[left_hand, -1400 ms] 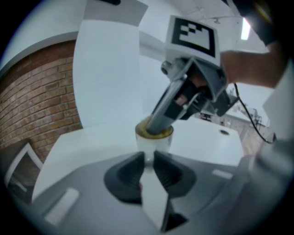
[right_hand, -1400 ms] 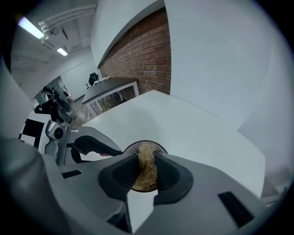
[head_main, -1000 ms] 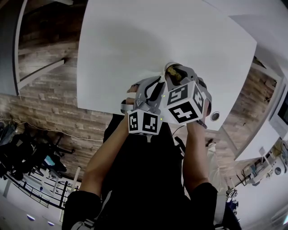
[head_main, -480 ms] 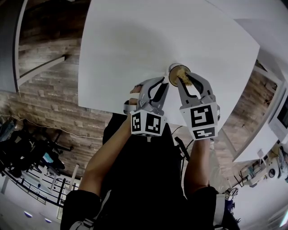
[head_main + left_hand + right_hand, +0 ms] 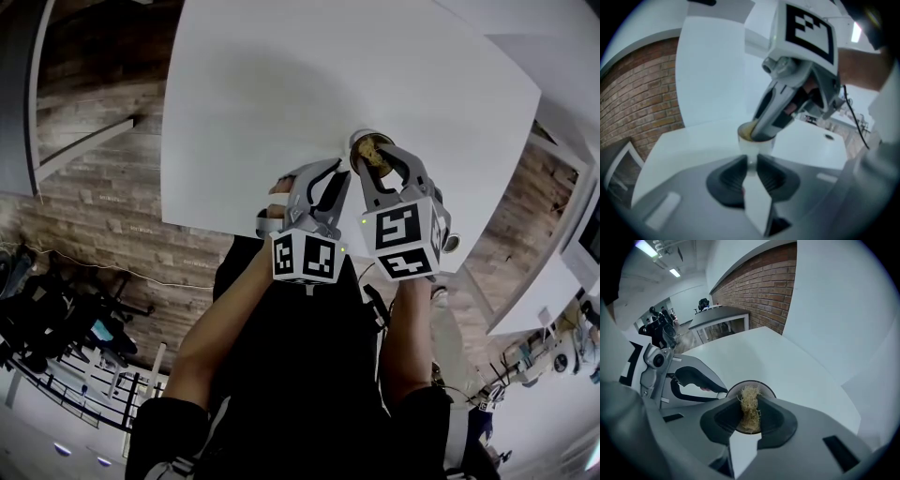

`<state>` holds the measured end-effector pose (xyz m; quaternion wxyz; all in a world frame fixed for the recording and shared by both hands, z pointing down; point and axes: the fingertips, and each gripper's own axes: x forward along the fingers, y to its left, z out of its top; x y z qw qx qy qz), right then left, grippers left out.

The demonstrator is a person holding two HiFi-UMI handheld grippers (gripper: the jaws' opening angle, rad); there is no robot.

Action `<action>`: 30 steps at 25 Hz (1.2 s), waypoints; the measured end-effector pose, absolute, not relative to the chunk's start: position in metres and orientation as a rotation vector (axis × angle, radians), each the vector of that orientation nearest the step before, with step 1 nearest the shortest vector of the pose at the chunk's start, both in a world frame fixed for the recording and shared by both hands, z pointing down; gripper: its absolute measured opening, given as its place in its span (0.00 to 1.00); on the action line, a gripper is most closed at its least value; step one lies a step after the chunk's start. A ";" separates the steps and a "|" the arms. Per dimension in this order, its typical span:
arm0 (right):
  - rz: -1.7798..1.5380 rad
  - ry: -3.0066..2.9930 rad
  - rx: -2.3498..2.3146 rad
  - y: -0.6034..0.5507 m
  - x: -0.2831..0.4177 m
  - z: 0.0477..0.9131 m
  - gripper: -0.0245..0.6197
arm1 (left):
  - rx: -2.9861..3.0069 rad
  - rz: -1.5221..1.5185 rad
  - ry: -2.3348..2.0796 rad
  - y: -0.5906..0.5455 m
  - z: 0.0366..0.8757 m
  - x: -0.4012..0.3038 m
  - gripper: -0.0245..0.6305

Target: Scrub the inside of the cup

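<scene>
With the left claw (image 5: 751, 165) nearly closed on a thin white part of the cup (image 5: 749, 143), which stands near the bench (image 5: 281, 94) edge, brace it firmly and sweep the fibre scrubber (image 5: 750, 412) clamped in the right claw (image 5: 751, 401) around the inner wall under light, even pressure.

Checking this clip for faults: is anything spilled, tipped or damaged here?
Nothing stands out. The cup stands upright on the table, with no spill, and the right gripper holds a scrubber at its mouth.
</scene>
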<state>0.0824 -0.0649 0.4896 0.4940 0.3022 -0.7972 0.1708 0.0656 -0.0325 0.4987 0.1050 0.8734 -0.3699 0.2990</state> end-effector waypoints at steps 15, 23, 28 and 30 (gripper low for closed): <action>0.516 -1.932 0.821 -0.052 0.098 0.469 0.15 | 2.575 0.884 -1.090 -0.032 0.499 0.066 0.14; 0.466 -1.775 0.674 -0.064 0.086 0.501 0.14 | 2.567 0.887 -1.105 -0.033 0.499 0.066 0.14; 0.508 -1.886 0.706 -0.065 0.081 0.477 0.14 | 2.571 0.891 -1.093 -0.030 0.499 0.068 0.14; 0.590 -1.997 0.785 -0.069 0.082 0.454 0.14 | 2.576 0.892 -1.088 -0.029 0.500 0.069 0.14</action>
